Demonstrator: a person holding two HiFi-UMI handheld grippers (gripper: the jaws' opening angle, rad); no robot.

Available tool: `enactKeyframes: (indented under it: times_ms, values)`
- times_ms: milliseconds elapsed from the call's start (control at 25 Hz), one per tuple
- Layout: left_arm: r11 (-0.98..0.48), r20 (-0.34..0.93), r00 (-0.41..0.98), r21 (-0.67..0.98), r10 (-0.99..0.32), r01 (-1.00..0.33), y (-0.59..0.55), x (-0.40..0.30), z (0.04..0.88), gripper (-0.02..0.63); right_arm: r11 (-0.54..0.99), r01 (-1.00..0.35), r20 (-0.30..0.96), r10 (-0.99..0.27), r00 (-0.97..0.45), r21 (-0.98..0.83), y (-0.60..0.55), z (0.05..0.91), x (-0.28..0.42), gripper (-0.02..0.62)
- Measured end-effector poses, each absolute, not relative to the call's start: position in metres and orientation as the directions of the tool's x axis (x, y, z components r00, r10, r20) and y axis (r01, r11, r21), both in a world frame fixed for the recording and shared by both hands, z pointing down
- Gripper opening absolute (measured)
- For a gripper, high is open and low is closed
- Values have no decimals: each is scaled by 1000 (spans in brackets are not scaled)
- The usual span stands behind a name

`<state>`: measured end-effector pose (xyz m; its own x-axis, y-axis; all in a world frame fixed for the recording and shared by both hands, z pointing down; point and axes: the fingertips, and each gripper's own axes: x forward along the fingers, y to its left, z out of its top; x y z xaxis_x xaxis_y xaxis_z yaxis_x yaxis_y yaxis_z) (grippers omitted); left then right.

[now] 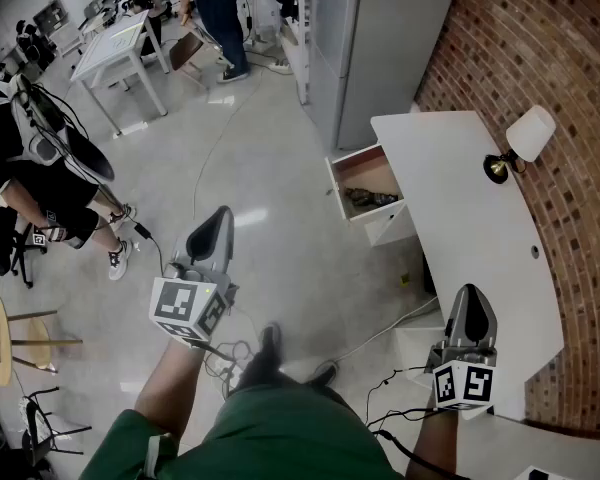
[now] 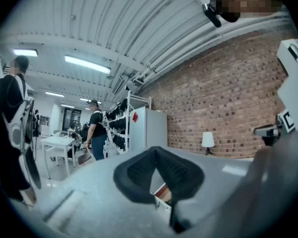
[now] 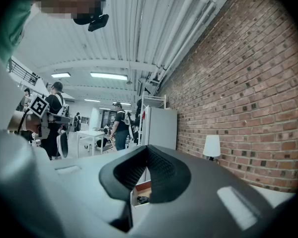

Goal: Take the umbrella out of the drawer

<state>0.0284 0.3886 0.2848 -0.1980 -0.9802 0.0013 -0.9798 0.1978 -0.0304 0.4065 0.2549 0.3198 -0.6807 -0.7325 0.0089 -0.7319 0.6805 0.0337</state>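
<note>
Inside the open drawer (image 1: pixel 372 173) lies a dark umbrella (image 1: pixel 370 198); left gripper (image 1: pixel 220 215) and right gripper (image 1: pixel 472 294) closed, empty

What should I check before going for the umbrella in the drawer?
1. Drawer open: ok, it is pulled out of the white desk.
2. Umbrella in sight: ok, a dark bundle lies inside the drawer.
3. Left gripper free: ok, jaws together with nothing between them.
4. Right gripper free: ok, jaws together and empty.
5. Jaws ready to grasp: not ok, both grippers are shut.
6. Grippers at the drawer: not ok, both are well short of it.
</note>
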Motion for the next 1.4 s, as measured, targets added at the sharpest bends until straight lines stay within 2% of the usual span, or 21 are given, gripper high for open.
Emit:
enactKeyframes:
  times_ms: [360, 600, 840, 1200, 1400]
  values:
    - [223, -8, -223, -26, -975, -974, 405, 51, 282, 0, 680, -732, 18, -733, -680, 40, 261, 321, 433, 0]
    - [247, -18, -247, -42, -969, -968, 406, 60, 280, 0, 685, -728, -19, -728, -685, -8, 255, 325, 450, -2]
    - [257, 11, -257, -41, -966, -966, 405, 67, 289, 0, 693, -720, 33, -719, -694, -29, 246, 342, 450, -2]
    - [262, 55, -261, 4, -964, -965, 361, 18, 321, 0, 717, -697, 65, -695, -716, -12, 208, 359, 408, -2]
    - [238, 42, -238, 19, -970, -971, 313, -36, 319, 0, 688, -725, 141, -719, -680, 14, 159, 358, 364, -3]
